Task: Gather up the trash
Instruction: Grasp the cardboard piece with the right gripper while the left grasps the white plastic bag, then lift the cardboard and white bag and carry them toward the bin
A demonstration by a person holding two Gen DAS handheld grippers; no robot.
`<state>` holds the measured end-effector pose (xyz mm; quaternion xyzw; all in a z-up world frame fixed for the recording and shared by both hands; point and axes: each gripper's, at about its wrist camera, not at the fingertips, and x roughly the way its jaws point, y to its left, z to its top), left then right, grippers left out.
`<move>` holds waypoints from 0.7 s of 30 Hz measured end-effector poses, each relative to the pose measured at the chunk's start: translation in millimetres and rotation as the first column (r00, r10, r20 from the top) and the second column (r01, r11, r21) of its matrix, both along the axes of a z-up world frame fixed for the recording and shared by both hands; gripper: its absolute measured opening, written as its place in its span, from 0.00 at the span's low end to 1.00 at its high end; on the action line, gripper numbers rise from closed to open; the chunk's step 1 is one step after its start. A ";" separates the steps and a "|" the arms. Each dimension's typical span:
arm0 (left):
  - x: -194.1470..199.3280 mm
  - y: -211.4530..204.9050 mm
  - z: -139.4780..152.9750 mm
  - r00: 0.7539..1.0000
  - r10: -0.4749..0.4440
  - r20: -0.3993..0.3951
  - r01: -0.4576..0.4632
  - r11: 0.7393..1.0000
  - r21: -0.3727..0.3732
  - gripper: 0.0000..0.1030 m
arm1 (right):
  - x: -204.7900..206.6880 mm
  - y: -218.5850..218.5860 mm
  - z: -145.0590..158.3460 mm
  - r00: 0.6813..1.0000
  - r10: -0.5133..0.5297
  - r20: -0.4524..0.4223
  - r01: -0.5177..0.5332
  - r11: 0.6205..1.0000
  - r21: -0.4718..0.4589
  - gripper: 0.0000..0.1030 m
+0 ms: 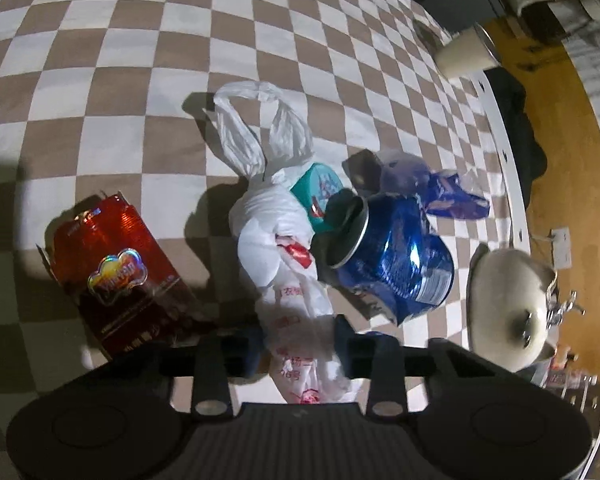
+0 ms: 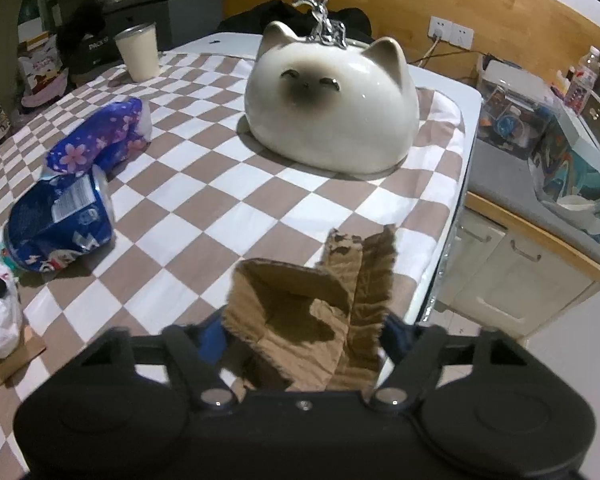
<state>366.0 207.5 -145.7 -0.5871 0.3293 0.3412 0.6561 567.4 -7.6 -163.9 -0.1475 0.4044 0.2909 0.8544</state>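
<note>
Left hand-held gripper (image 1: pixel 300 344) is clenched on the white plastic bag (image 1: pixel 276 240), which lies on the checkered surface (image 1: pixel 100 80). Right hand-held gripper (image 2: pixel 300 332) grasps torn cardboard (image 2: pixel 312 308), lifted clear. Judged stage: mid-collection; next, the cardboard needs a bin or bag opening, none visible. Remaining, near to far: red packet (image 1: pixel 116 272), holographic logo unreadable; crushed blue can (image 1: pixel 396 256), print illegible; purple floral wrapper (image 2: pixel 100 144).

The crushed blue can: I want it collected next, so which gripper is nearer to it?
Left. The left gripper, shut on the white plastic bag, sits right beside the crushed blue can. The right gripper, holding torn cardboard, is farther, with the can off to its left.
</note>
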 end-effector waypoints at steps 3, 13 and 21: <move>0.0 -4.9 3.1 0.999 -0.041 -0.012 0.042 0.999 0.027 0.28 | -3.5 -3.6 6.1 1.000 0.008 -0.016 -0.007 1.000 0.012 0.58; -10.6 -29.1 31.1 0.983 -0.181 -0.021 0.182 0.968 0.173 0.26 | -29.8 -26.3 33.1 0.999 0.042 -0.018 -0.041 0.996 0.084 0.56; -37.1 -50.7 49.9 0.967 -0.252 -0.039 0.253 0.930 0.268 0.26 | -62.0 -44.7 63.1 0.998 0.063 -0.009 -0.061 0.988 0.144 0.56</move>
